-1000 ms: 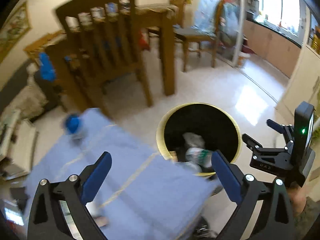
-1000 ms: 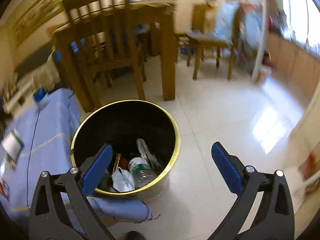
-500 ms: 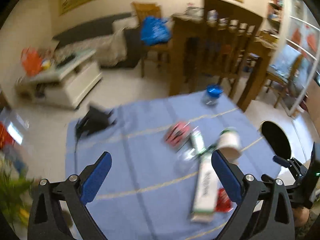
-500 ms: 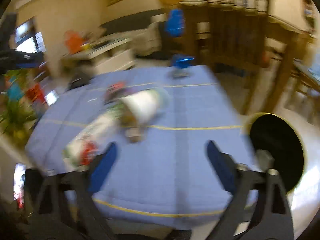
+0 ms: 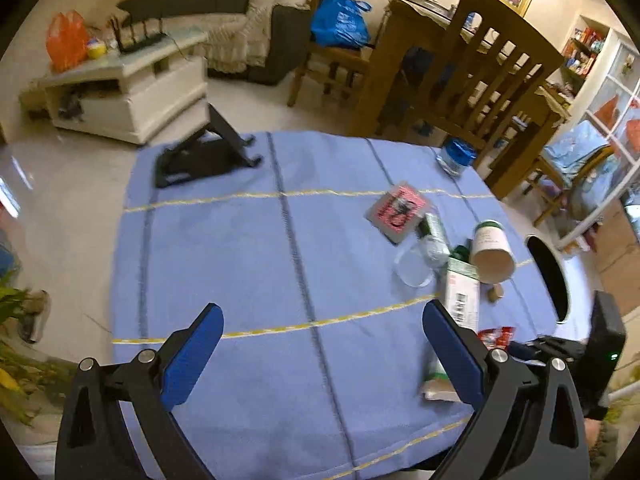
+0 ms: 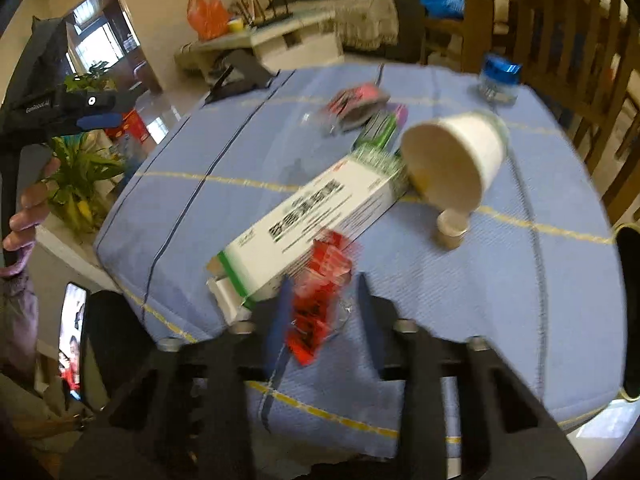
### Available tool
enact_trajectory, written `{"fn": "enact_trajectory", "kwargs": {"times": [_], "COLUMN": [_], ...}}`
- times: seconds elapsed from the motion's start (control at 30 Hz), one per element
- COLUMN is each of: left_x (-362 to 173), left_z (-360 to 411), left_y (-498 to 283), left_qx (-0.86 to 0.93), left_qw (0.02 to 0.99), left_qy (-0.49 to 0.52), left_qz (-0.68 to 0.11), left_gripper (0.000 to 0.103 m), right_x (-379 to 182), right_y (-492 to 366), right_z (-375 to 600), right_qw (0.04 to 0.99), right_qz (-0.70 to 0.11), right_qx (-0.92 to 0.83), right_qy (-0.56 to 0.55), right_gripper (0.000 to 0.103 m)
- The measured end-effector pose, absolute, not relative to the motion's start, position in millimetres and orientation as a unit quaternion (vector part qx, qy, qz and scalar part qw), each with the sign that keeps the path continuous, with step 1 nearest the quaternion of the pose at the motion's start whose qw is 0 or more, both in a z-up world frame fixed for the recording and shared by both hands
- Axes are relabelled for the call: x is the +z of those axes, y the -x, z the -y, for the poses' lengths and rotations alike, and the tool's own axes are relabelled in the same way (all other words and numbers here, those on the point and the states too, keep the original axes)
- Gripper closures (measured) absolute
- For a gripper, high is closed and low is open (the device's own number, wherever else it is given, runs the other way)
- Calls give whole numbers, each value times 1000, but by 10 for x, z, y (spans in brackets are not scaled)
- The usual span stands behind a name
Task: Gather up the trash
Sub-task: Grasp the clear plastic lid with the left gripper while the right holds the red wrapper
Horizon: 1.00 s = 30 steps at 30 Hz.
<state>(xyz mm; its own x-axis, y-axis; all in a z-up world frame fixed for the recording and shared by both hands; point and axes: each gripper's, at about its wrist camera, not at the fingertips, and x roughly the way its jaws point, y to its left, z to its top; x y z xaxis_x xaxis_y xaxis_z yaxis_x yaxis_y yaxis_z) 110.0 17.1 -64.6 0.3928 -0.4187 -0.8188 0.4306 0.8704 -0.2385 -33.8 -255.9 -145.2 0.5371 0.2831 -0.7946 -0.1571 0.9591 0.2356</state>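
Trash lies on a blue tablecloth (image 5: 248, 248): a white paper cup (image 5: 491, 251) on its side, a long white and green carton (image 5: 460, 312), a pink and grey packet (image 5: 398, 211), a clear bottle (image 5: 434, 240) and a red wrapper (image 6: 320, 296). My right gripper (image 6: 322, 308) has its jaws narrowed around the red wrapper at the table's near edge; whether they touch it is blurred. My left gripper (image 5: 320, 356) is open and empty above the cloth. The black bin (image 5: 548, 276) with a gold rim stands past the table's right side.
A blue-lidded jar (image 5: 454, 156) stands at the table's far right. A black folding stand (image 5: 204, 152) sits at the far left. Wooden chairs (image 5: 472, 72) and a dining table stand behind. A white TV cabinet (image 5: 128, 88) stands at the left.
Both grippers have swung from the bin to the table. My right gripper has dropped low over the red wrapper and its jaws have narrowed around it. My left gripper stays open.
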Motion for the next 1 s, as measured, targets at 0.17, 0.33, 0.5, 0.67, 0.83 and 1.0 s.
{"fn": "enact_trajectory", "kwargs": {"times": [0.17, 0.33, 0.5, 0.67, 0.83, 1.0], "left_x": [-777, -906, -1166, -1344, -1410, -1453], "left_z": [183, 793, 1284, 1445, 1509, 1399], "left_y": [-1229, -1328, -1453, -1493, -1480, -1496], "left_qx": [-293, -308, -288, -270, -259, -234], "left_qw": [805, 798, 793, 788, 786, 784], "left_qy": [19, -18, -56, -58, -78, -82], "left_qz": [-516, -518, -533, -550, -556, -569], "left_gripper": [17, 16, 16, 16, 45, 65], "right_x": [-1328, -1255, -1271, -1277, -1305, -1254], "right_y": [411, 521, 654, 732, 742, 783], "right_z": [2668, 2934, 3086, 3200, 3276, 3311], "right_qw": [892, 902, 905, 908, 909, 913], "right_qz": [-435, -414, -408, -401, -395, -384], "right_qx": [105, 86, 75, 67, 66, 59], "right_qy": [-62, -84, -96, -104, -117, -120], "right_gripper": [94, 94, 94, 94, 94, 94]}}
